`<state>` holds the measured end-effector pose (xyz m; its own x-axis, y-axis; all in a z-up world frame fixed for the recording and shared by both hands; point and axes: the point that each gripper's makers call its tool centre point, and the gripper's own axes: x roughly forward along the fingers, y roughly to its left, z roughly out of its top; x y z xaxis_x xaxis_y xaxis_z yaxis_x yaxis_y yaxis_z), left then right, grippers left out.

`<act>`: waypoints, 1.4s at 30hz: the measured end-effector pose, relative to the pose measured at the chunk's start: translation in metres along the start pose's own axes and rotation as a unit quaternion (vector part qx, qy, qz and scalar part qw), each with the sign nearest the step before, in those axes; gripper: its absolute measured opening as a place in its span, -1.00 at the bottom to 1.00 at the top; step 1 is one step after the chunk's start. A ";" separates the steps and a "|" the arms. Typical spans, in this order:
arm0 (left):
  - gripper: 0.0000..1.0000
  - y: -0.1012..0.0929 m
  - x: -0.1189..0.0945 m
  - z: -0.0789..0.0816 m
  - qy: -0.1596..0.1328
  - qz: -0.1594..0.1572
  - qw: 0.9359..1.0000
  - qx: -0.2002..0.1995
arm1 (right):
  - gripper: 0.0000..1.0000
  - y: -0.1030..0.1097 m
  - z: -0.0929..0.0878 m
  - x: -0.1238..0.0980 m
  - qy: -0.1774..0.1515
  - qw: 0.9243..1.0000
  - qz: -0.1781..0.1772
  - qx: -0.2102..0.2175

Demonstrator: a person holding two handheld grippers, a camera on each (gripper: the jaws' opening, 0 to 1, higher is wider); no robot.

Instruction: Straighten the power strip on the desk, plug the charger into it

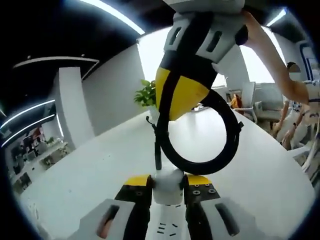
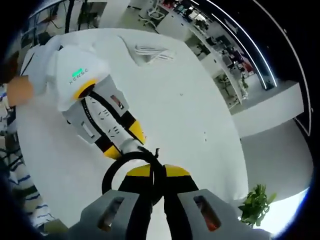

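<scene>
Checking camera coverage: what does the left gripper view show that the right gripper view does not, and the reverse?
Left gripper view: the power strip with its sockets, lying under the jaws, and a person's arm reaching in.

Right gripper view: a white ribbed item on the far side of the desk, and rows of office workstations beyond.

Both: the left gripper clamped on the white charger, the right gripper clamped on the black cable loop, and the potted plant.

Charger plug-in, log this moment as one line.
left gripper shut on charger | right gripper shut on cable loop | power strip below charger | not yet plugged
</scene>
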<state>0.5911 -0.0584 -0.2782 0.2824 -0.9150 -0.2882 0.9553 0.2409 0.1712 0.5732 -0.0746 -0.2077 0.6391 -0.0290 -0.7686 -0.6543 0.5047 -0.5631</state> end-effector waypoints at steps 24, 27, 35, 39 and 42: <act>-0.54 0.003 -0.005 -0.012 0.011 -0.005 0.999 0.033 | -0.91 0.023 0.005 0.010 -0.029 0.997 0.065 0.010; -0.54 -0.002 -0.004 -0.012 0.016 -0.005 0.999 0.037 | -0.90 0.020 0.001 0.011 -0.037 0.997 0.073 0.012; -0.54 -0.003 -0.005 -0.013 0.025 0.001 0.999 0.047 | -0.88 0.021 0.002 0.010 -0.101 0.990 0.094 -0.001; -0.54 -0.002 -0.005 -0.013 0.025 0.002 0.998 0.049 | -0.86 0.025 0.005 0.008 -0.151 0.981 0.119 0.014; -0.54 0.000 -0.005 -0.013 0.027 0.001 0.998 0.051 | -0.85 0.024 0.004 0.007 -0.180 0.976 0.122 0.013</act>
<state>0.5906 -0.0500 -0.2894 0.2921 -0.8946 -0.3381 0.9414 0.2067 0.2664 0.5639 -0.0589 -0.2252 0.5692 0.3982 -0.7193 -0.7975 0.4800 -0.3654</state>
